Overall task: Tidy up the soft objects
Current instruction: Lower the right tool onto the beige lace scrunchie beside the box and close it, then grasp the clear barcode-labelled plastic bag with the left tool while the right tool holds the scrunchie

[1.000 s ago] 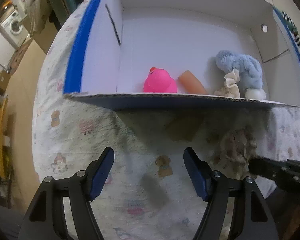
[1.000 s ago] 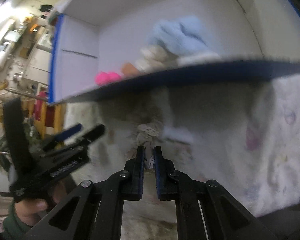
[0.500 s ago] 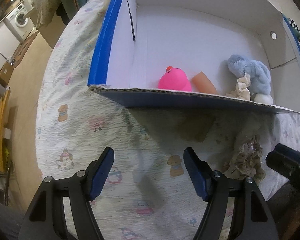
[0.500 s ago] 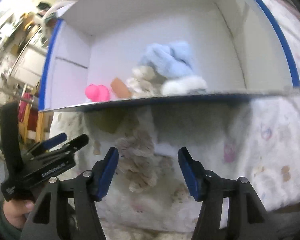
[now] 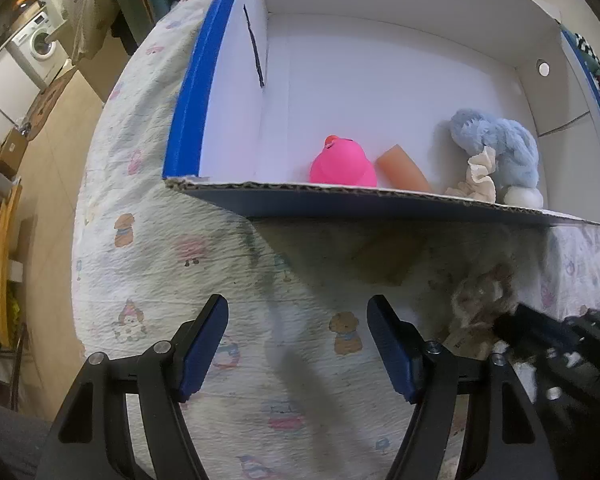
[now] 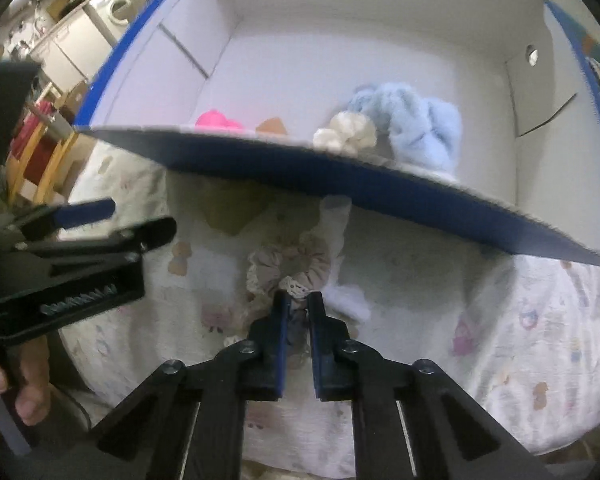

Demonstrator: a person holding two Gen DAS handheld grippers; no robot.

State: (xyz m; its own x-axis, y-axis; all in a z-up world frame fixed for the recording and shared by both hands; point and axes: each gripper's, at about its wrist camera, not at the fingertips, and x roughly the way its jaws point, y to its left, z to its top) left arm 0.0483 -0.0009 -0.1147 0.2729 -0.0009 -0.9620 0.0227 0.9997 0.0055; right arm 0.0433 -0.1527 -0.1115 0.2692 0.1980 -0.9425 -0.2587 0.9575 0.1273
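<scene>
Beige and lace-edged, a scrunchie (image 6: 290, 266) lies on a cartoon-print bedspread (image 5: 148, 280) just in front of a white cardboard box with blue outer walls (image 5: 380, 80); the right gripper (image 6: 298, 312) has its jaws drawn almost together on the near edge of the scrunchie, fabric caught between them; a tuft of white fluff (image 6: 350, 304) sits just beside it on the right; in the left wrist view the same scrunchie (image 5: 482, 294) shows as a blur against the dark tip of the right gripper (image 5: 516, 322); the left gripper (image 5: 298, 340) hangs over the bedspread with its jaws spread wide and nothing between them, well to the left of the scrunchie; inside the box, along the near wall, sit a pink rubber duck (image 5: 342, 162), an orange cylinder (image 5: 402, 168) touching it, a cream scrunchie (image 5: 478, 174) and a pale blue plush toy (image 5: 500, 152) with a white ball (image 5: 522, 198) at its foot; a washing machine (image 5: 40, 42) stands in the far left background.
</scene>
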